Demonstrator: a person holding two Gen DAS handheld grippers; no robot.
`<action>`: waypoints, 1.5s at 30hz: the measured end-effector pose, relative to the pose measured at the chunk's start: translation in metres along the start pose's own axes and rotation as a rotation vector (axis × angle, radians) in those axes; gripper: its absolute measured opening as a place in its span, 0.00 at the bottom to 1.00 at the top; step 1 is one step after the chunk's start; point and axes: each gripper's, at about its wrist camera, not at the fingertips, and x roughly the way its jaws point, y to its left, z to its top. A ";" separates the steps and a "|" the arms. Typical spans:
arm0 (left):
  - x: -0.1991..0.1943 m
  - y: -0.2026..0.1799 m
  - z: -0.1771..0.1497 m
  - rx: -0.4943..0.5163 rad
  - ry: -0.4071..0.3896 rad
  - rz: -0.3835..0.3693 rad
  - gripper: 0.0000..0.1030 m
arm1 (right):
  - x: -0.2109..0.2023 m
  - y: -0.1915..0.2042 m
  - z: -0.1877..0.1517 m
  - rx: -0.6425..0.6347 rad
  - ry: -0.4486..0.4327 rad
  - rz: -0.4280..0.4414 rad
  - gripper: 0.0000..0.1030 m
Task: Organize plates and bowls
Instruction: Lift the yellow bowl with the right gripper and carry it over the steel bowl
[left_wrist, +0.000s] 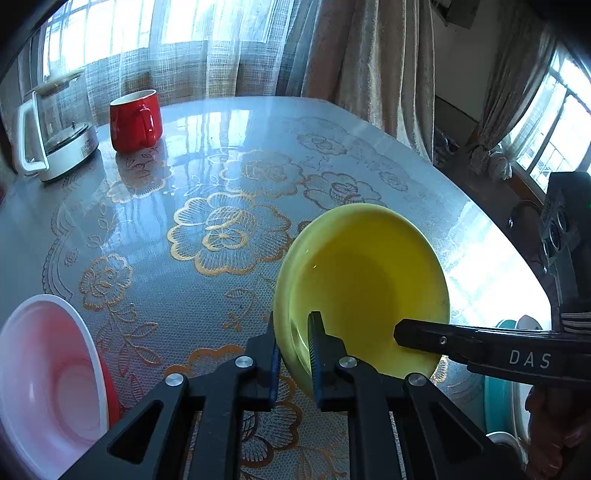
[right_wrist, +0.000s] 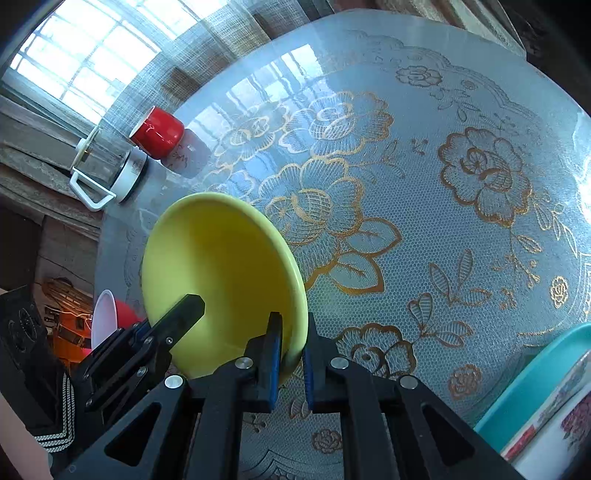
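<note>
A yellow plate (left_wrist: 365, 273) is held tilted above the table between both grippers. My left gripper (left_wrist: 295, 332) is shut on its near-left rim. My right gripper (right_wrist: 291, 332) is shut on the opposite rim of the same yellow plate (right_wrist: 218, 273). The right gripper's finger (left_wrist: 443, 338) shows over the plate's inside in the left wrist view, and the left gripper's finger (right_wrist: 181, 314) shows in the right wrist view. A red bowl with a white inside (left_wrist: 48, 380) sits at the table's near left; it also shows in the right wrist view (right_wrist: 107, 317).
A red mug (left_wrist: 136, 120) and a glass kettle with a white handle (left_wrist: 55, 129) stand at the far left of the lace-covered table (left_wrist: 221, 229). A teal dish (right_wrist: 535, 373) and a flowered dish (right_wrist: 554, 424) lie at the right. Curtains and windows are behind.
</note>
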 end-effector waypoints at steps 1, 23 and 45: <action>-0.002 -0.001 0.000 0.004 -0.006 -0.003 0.13 | -0.004 0.001 -0.001 -0.005 -0.010 -0.001 0.10; -0.085 -0.058 -0.023 0.103 -0.207 0.072 0.12 | -0.085 -0.001 -0.062 0.013 -0.170 0.085 0.10; -0.117 -0.072 -0.127 0.158 -0.203 0.048 0.13 | -0.105 -0.021 -0.166 0.055 -0.138 0.123 0.10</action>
